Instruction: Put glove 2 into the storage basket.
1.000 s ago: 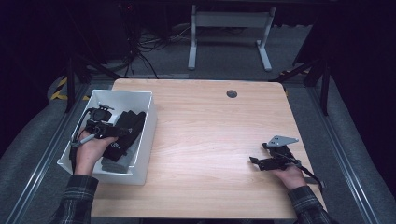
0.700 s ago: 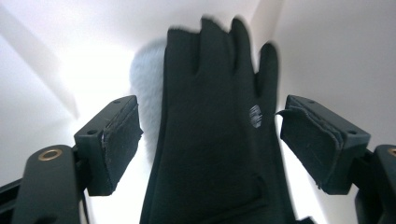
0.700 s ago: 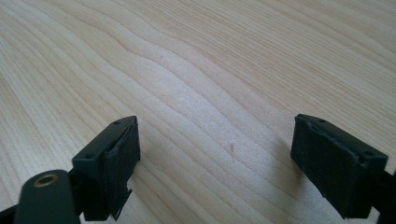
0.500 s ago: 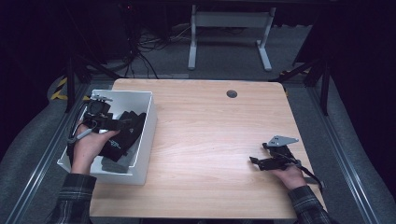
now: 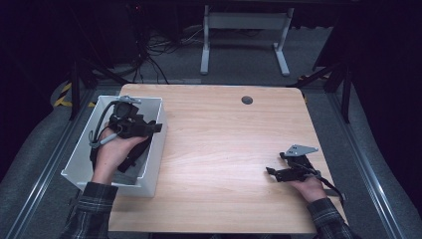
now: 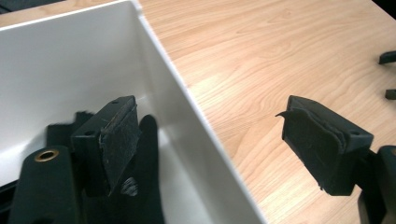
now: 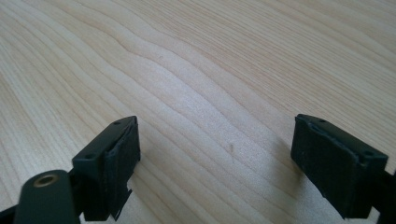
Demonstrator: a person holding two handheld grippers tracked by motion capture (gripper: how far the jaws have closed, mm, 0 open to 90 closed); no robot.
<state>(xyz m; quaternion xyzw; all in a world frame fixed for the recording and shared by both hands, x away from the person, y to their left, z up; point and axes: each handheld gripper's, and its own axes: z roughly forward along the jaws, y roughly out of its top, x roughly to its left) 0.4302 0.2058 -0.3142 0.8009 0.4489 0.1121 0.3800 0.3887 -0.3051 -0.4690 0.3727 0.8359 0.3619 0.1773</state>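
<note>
White bin [image 5: 149, 164] under raised left gripper [image 5: 149, 128]

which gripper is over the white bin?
The left gripper, held above the white bin with its open fingers straddling the bin's wall. The right gripper rests open on the bare table.

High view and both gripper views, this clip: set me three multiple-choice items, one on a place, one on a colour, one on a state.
1. Where is the left gripper?
A. over the bin's right wall
B. at the table's far edge
C. beside the right gripper

2. What colour is the bin?
A. blue
B. white
C. red

3. How do the right gripper fingers stand?
A. shut on a block
B. shut on nothing
C. open, nothing between them

Answers: 1 A, one finger hangs inside the bin, the other over the table. 2 B, its walls are white. 3 C, bare wood shows between them.
</note>
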